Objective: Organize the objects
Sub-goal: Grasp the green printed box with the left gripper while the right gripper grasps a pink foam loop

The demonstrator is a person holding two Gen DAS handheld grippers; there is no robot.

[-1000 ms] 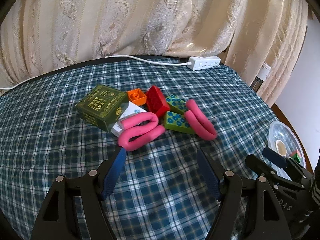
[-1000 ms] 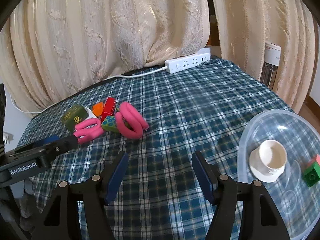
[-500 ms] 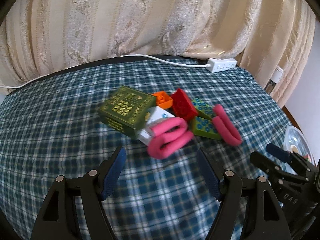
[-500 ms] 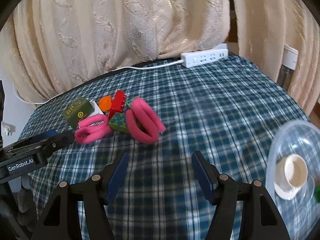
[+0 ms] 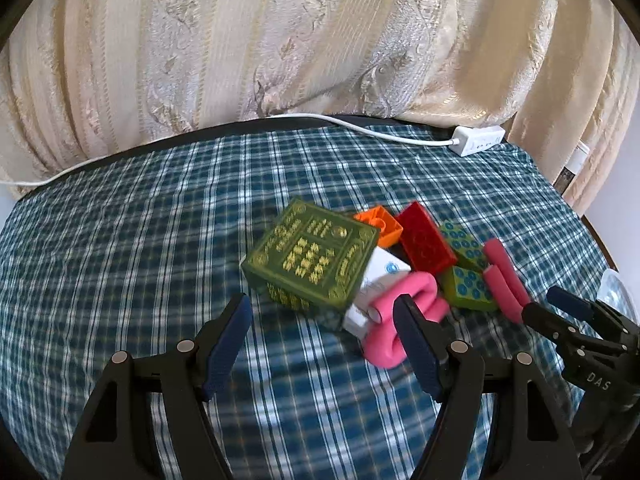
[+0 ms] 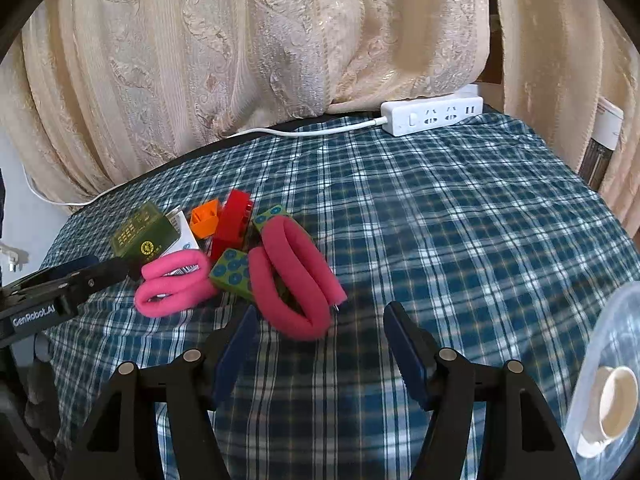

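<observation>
A pile lies on the plaid cloth: a dark green box [image 5: 312,262] with gold print leaning on a white box [image 5: 380,280], an orange brick [image 5: 380,222], a red brick [image 5: 426,244], two green bricks with blue dots [image 5: 468,288], and two bent pink foam rollers [image 5: 404,312] [image 6: 296,276]. My left gripper [image 5: 322,316] is open, just in front of the green box, its right finger beside a pink roller. My right gripper [image 6: 318,326] is open, just short of the other pink roller. The pile also shows in the right wrist view, with the green box [image 6: 140,238] at its left.
A white power strip [image 6: 432,116] with its cable lies at the table's far edge below cream curtains [image 6: 280,40]. A clear plastic container [image 6: 608,372] holding a white cup [image 6: 616,404] stands at the right. The table edge curves away on both sides.
Both grippers have moved forward and closer to the pile. The left one now faces the green box; the right one has swung left, so the container slid toward its right edge.
</observation>
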